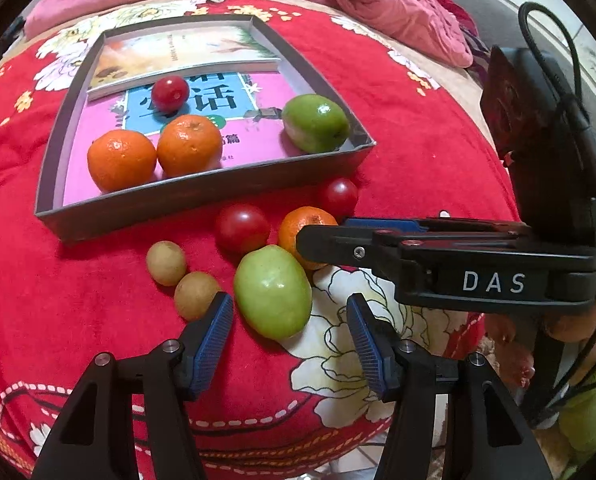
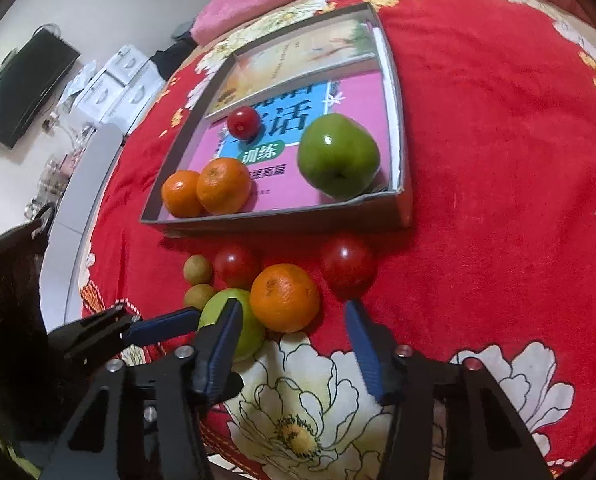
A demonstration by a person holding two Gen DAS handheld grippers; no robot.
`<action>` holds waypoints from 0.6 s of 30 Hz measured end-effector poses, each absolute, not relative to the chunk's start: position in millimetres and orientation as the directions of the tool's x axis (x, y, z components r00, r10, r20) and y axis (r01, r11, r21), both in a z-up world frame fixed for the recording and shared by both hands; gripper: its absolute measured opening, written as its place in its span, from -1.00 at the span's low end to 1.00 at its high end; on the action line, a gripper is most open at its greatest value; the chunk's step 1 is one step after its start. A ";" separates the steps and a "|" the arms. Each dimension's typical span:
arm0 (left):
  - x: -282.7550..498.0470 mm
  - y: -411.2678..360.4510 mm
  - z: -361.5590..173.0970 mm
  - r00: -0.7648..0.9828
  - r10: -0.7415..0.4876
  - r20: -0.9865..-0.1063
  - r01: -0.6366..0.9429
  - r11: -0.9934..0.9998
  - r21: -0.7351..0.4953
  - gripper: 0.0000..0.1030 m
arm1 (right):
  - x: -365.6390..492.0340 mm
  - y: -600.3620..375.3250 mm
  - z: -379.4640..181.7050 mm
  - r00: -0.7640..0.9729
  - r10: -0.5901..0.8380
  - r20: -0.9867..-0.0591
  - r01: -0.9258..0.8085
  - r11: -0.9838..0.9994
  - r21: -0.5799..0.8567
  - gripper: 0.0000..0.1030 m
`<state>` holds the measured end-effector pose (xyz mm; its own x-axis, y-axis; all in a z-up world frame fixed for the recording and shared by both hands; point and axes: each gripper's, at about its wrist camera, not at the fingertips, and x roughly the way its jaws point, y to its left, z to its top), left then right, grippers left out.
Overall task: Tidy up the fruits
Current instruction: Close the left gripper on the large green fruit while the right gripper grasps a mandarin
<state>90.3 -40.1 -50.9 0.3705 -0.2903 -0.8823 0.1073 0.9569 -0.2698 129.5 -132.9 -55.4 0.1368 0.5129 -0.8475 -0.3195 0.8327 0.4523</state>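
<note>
**Asker:** Nearest the camera, what shows?

**Describer:** Two blue-padded fingers of the left hand-held gripper (image 1: 289, 320), partly apart and gripping nothing, hang just over a loose green fruit (image 1: 273, 292) on a bed under a red flowered blanket (image 1: 418, 100). The fruit sits between and just ahead of the pads; they do not press it.

**Asker:** And the other one?

**Describer:** In its own view the right hand-held gripper (image 2: 293, 320) reaches toward a loose orange (image 2: 285, 297). Its fingers stand apart with empty space between them, and the orange lies just beyond the tips.

**Asker:** How much sorting looks done?

**Describer:** Under half, I judge. Four fruits are in the shallow grey box (image 1: 201, 196): two oranges (image 1: 151, 156) touching near the front wall, a green fruit (image 1: 316, 122) in the front right corner, and a small red tomato (image 1: 170, 93) farther back. They rest on a pink book (image 1: 253, 120) lining the box, with a second book (image 1: 185, 56) at the far end.

**Asker:** What is left outside?

**Describer:** Six pieces clustered on the blanket before the box: the green fruit, the orange, two tomatoes (image 1: 242, 228), and two small brown fruits (image 1: 166, 262).
</note>
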 end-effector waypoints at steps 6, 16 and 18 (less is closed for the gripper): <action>93.3 -40.5 -54.8 0.368 -0.276 -0.888 0.082 0.961 -0.265 0.16 | 134.5 -125.8 -58.7 0.135 0.504 -0.853 -0.315 0.838 0.446 -0.09; 99.3 -39.1 -61.1 0.366 -0.247 -0.897 0.038 0.967 -0.251 0.16 | 142.6 -118.7 -64.8 0.112 0.515 -0.850 -0.288 0.836 0.468 -0.10; 101.5 -41.2 -61.6 0.369 -0.240 -0.898 0.038 0.969 -0.244 0.13 | 145.5 -119.5 -67.0 0.101 0.526 -0.845 -0.274 0.831 0.484 -0.12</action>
<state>101.5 -41.2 -61.6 0.3685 -0.2402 -0.8981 0.0379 0.9691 -0.2436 145.5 -119.5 -67.0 0.1008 0.5255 -0.8448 -0.2735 0.8310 0.4843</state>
